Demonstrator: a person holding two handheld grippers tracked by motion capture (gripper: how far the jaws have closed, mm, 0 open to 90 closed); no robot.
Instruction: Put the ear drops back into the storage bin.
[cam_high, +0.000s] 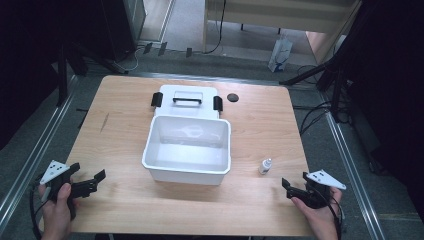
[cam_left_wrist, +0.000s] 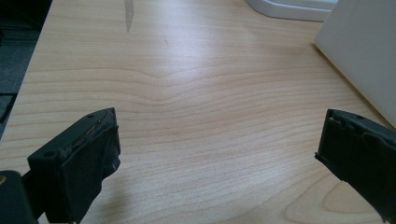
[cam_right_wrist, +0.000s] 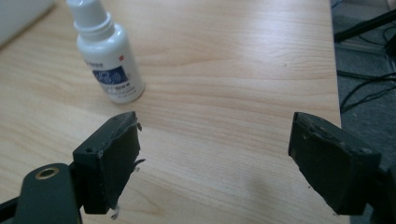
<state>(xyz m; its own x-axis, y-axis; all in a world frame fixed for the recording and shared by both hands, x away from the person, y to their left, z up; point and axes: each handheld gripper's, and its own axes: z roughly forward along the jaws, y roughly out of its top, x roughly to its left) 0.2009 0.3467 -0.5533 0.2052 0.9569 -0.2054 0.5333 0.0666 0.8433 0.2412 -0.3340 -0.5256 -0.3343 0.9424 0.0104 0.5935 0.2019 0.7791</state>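
Note:
A white open-topped box stands at the middle of the wooden table; its side wall rises at the right of the left gripper view. Behind it lies its white lid with a black handle and two black latches. A small white dropper bottle stands upright right of the box, and in the right gripper view the bottle is just ahead and to the left. My left gripper is open over bare wood at the front left. My right gripper is open at the front right, nothing between its jaws.
A small black round disc lies on the table near the lid's right side. The table's right edge runs close beside the right gripper, with cables on the floor beyond. Metal rails flank the table; dark stands and a paper bag sit behind.

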